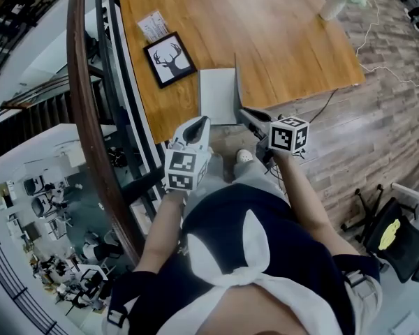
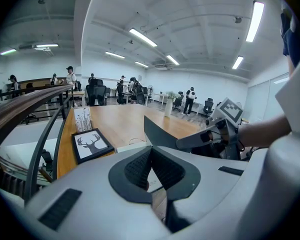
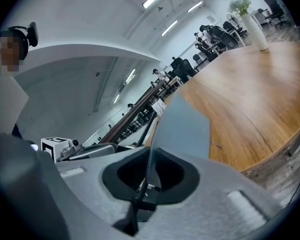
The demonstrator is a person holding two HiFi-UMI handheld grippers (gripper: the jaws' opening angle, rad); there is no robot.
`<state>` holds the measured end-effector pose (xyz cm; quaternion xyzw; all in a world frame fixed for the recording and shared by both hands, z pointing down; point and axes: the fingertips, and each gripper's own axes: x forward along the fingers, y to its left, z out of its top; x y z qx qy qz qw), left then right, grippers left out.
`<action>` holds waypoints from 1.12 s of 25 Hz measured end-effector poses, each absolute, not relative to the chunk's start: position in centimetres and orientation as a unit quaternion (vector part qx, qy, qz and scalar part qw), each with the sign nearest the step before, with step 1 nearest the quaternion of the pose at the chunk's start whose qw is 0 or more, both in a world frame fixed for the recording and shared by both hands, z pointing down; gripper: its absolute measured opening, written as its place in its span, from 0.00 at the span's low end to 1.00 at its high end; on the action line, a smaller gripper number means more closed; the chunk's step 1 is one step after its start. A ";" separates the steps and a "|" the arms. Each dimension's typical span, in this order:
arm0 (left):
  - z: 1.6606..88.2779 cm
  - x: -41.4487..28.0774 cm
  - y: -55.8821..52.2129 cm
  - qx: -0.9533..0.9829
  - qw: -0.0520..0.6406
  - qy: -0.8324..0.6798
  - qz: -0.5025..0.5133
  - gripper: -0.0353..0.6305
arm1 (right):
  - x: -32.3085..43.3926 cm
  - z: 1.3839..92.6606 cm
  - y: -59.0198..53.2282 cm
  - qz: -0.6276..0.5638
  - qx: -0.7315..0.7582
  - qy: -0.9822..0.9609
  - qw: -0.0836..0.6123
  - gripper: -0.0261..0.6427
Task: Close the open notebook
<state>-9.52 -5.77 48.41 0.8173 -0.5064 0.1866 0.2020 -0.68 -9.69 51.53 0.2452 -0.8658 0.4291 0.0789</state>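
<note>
I work in a big open-plan office — long white strip lights [image 2: 143, 37] on the ceiling, black swivel chairs [image 2: 96, 93] at rows of desks, a broad honey-brown wooden table [image 1: 265, 40], more workstations [image 1: 56, 271] below the curved brown handrail [image 1: 79, 82].

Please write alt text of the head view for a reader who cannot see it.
Seen from above, the right claw pinches the upright grey cover of an open notebook at the near edge of a wooden table, while the left claw is by its white page. A framed deer picture lies to the left.
</note>
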 end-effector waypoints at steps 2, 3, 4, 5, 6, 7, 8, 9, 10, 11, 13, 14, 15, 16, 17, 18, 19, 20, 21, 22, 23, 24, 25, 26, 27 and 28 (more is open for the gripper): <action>48.4 -9.8 -5.6 0.815 0.202 -0.509 0.188 0.08 | -1.1 51.6 -9.6 0.428 0.243 -0.867 0.083 0.09; 48.4 -9.9 -5.4 0.815 0.202 -0.510 0.188 0.08 | -1.2 51.6 -9.5 0.427 0.242 -0.867 0.084 0.09; 48.5 -10.0 -5.3 0.814 0.202 -0.511 0.189 0.08 | -1.4 51.7 -9.5 0.426 0.241 -0.868 0.086 0.09; 48.5 -10.1 -5.2 0.813 0.202 -0.512 0.189 0.08 | -1.6 51.8 -9.4 0.426 0.240 -0.868 0.087 0.09; 48.5 -10.2 -5.1 0.813 0.202 -0.512 0.189 0.08 | -1.7 51.8 -9.4 0.425 0.239 -0.868 0.089 0.09; 48.5 -10.3 -5.0 0.812 0.203 -0.513 0.189 0.08 | -1.9 51.9 -9.3 0.425 0.239 -0.868 0.090 0.09; 48.5 -10.5 -4.8 0.812 0.203 -0.514 0.189 0.08 | -2.1 52.0 -9.2 0.426 0.238 -0.868 0.091 0.09; 48.5 -10.6 -4.8 0.811 0.204 -0.515 0.189 0.08 | -2.3 52.0 -9.2 0.426 0.237 -0.868 0.093 0.09; 48.4 -10.8 -4.7 0.810 0.204 -0.516 0.189 0.08 | -2.6 52.0 -9.2 0.426 0.236 -0.868 0.094 0.09; 48.4 -11.0 -4.7 0.810 0.205 -0.517 0.189 0.08 | -2.8 52.1 -9.2 0.426 0.236 -0.868 0.096 0.09; 48.5 -11.3 -4.7 0.808 0.206 -0.518 0.190 0.08 | -3.2 52.2 -9.1 0.425 0.235 -0.869 0.101 0.09; 48.5 -11.5 -4.7 0.808 0.206 -0.518 0.190 0.08 | -3.4 52.3 -9.1 0.424 0.234 -0.869 0.103 0.09; 48.5 -11.6 -4.7 0.808 0.206 -0.518 0.190 0.08 | -3.6 52.3 -9.1 0.424 0.233 -0.869 0.106 0.09; 48.5 -11.7 -4.7 0.808 0.206 -0.517 0.190 0.08 | -3.8 52.4 -9.0 0.423 0.232 -0.869 0.108 0.09; 48.6 -11.8 -4.8 0.809 0.206 -0.517 0.191 0.08 | -4.0 52.5 -9.0 0.422 0.231 -0.870 0.112 0.09; 48.6 -11.9 -4.9 0.809 0.206 -0.517 0.191 0.08 | -4.2 52.5 -9.0 0.421 0.230 -0.870 0.115 0.10; 48.7 -12.0 -5.0 0.809 0.206 -0.517 0.192 0.08 | -4.4 52.6 -9.0 0.420 0.229 -0.870 0.119 0.10; 48.8 -12.0 -5.1 0.809 0.207 -0.516 0.192 0.08 | -4.6 52.7 -8.9 0.420 0.229 -0.869 0.122 0.10; 48.8 -12.1 -5.2 0.809 0.208 -0.516 0.192 0.08 | -4.8 52.8 -8.9 0.421 0.229 -0.869 0.126 0.10; 48.9 -12.1 -5.3 0.809 0.209 -0.515 0.192 0.08 | -4.9 52.9 -8.9 0.421 0.229 -0.868 0.130 0.10; 49.0 -12.1 -5.4 0.809 0.209 -0.515 0.191 0.08 | -5.1 53.0 -8.9 0.420 0.230 -0.868 0.135 0.10; 49.0 -12.1 -5.5 0.810 0.210 -0.514 0.191 0.08 | -5.3 53.2 -8.9 0.418 0.230 -0.868 0.140 0.10; 49.1 -12.2 -5.6 0.810 0.210 -0.513 0.191 0.08 | -5.6 53.4 -8.8 0.416 0.230 -0.868 0.146 0.10; 49.2 -12.3 -5.7 0.810 0.210 -0.513 0.191 0.08 | -5.8 53.6 -8.8 0.414 0.229 -0.868 0.151 0.10; 49.3 -12.4 -5.8 0.810 0.211 -0.512 0.191 0.08 | -6.1 53.8 -8.7 0.413 0.229 -0.868 0.155 0.10; 49.4 -12.5 -5.8 0.810 0.212 -0.512 0.191 0.08 | -6.3 54.0 -8.7 0.412 0.229 -0.867 0.159 0.10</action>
